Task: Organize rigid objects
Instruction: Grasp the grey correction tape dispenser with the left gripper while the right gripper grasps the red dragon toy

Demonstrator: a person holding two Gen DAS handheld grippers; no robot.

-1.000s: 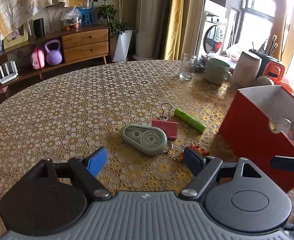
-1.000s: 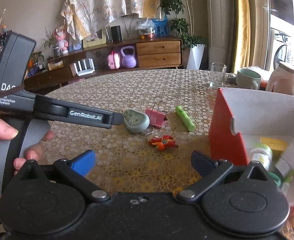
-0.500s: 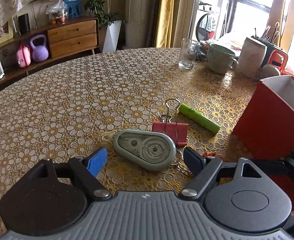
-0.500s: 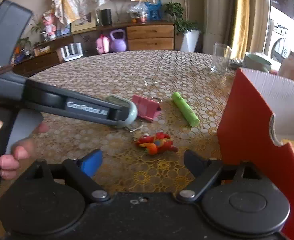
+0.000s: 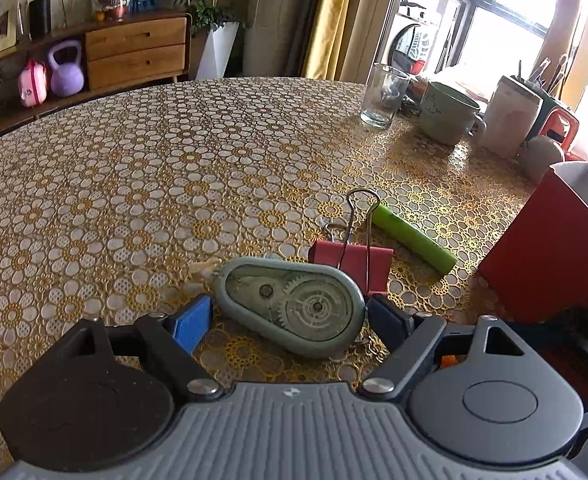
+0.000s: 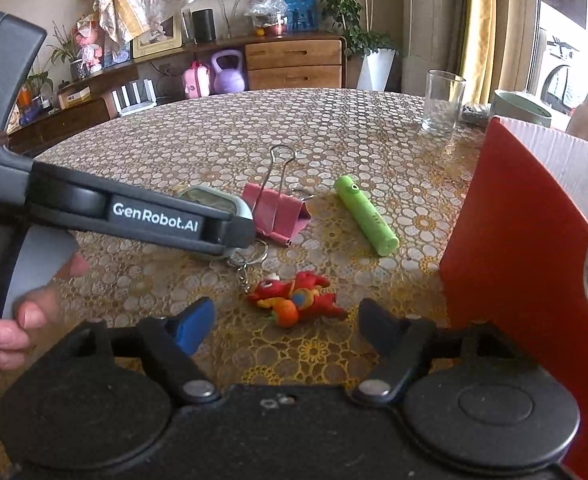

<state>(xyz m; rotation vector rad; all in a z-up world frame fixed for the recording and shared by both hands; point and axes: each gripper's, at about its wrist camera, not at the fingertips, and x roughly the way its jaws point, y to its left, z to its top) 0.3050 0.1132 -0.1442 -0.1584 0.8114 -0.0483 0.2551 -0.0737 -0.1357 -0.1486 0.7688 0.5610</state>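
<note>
1. Jaws of the left gripper (image 5: 290, 322) stand apart around a grey-green correction tape dispenser (image 5: 292, 310) lying on the counter (image 5: 134, 184).
2. The right gripper (image 6: 288, 326), jaws apart, hovers near a red keychain toy (image 6: 296, 299).

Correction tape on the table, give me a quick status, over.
Left gripper open, fingers either side of the correction tape, not closed. Right gripper open, empty, over the red keychain figure. Pink binder clip sits right behind the tape.

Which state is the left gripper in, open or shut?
Open: the left gripper has its fingers spread either side of the correction tape dispenser, not yet clamping it.
</note>
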